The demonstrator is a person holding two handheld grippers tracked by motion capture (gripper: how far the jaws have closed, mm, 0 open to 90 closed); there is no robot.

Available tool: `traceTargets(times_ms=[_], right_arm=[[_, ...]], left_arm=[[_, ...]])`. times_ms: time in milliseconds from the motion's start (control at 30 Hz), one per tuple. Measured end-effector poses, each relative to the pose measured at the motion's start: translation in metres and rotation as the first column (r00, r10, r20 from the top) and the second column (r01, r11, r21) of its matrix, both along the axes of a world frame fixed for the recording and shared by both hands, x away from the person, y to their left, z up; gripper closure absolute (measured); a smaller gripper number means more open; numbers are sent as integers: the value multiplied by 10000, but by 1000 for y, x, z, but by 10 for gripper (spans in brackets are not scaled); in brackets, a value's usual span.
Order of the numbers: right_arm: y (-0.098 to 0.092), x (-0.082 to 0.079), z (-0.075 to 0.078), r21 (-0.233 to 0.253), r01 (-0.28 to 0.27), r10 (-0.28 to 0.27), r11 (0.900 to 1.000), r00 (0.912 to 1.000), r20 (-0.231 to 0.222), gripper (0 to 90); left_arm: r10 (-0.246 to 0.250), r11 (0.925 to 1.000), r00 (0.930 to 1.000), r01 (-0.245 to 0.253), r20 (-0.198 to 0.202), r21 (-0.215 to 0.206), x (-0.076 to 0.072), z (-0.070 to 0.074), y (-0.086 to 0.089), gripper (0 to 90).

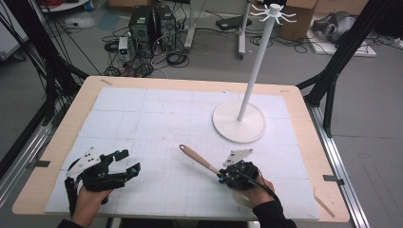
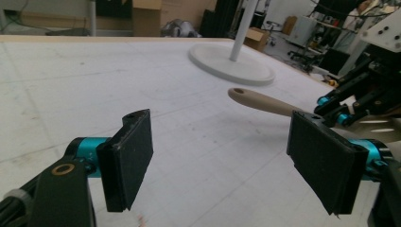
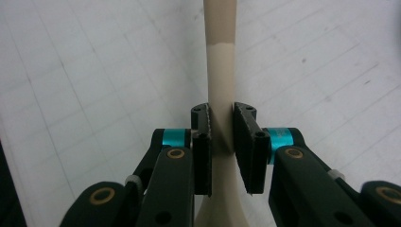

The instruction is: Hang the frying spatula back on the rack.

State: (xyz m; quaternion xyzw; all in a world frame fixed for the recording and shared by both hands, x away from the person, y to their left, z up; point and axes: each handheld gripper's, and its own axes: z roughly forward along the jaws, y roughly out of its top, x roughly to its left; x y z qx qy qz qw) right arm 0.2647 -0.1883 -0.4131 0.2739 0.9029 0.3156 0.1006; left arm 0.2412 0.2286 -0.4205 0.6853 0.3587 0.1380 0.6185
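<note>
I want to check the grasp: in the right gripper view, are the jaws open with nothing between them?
No, the right gripper is shut on the beige utensil handle.

Counter [image 1: 304, 156] fills frame centre | stand [image 1: 239, 121] on it, right of centre, upper half | spatula [image 1: 199, 160] lower centre, slanting toward upper left, below-left of stand | right tool [image 1: 221, 179] at its lower end | left tool [image 1: 129, 161] lower left, well apart from spatula.

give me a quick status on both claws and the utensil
Right claw shut on beige utensil handle. Left claw open, empty. Hook stand ahead on mat, nothing between.
</note>
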Motion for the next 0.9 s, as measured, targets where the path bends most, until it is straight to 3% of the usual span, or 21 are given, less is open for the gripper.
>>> traceTargets(times_ms=[100,167,233,367,400,500,533,767,867,900], right_arm=[[-4,0,4,502,211,-220,9985,9996,169,781],[-8,0,5,893,366,-393,9953,9988,288,781],[-11,-1,7,1170,471,-527,9920,9976,453,781],[-14,-4,11,1599,588,-705,9854,9952,685,781],[-15,-6,15,1962,607,-798,9787,9927,908,780],[-16,-7,18,2235,545,-816,9732,9902,1135,781],[-16,-8,22,2538,594,-932,9654,9880,1233,780],[-18,-11,31,2986,587,-1117,9526,9802,1636,780],[-20,-15,38,3350,674,-1351,9398,9737,1833,780],[-20,-15,38,3350,674,-1351,9398,9737,1833,780]], left_arm=[[47,10000,10000,-47,59,-38,3,4,-6,271],[31,9987,9999,-38,-131,-508,11,10,-15,270],[-32,9974,9997,15,-242,-724,18,16,-23,264],[-59,9975,9988,24,-486,-711,30,25,-37,269],[-208,9962,9981,158,-583,-857,37,30,-45,283],[-474,9934,9966,400,-677,-1076,43,36,-54,315],[-697,9906,9952,609,-691,-1226,49,42,-63,321],[-1081,9875,9922,1000,-619,-1221,62,61,-93,318],[-1345,9843,9889,1260,-630,-1236,67,69,-110,308],[-1345,9843,9889,1260,-630,-1236,67,69,-110,308]])
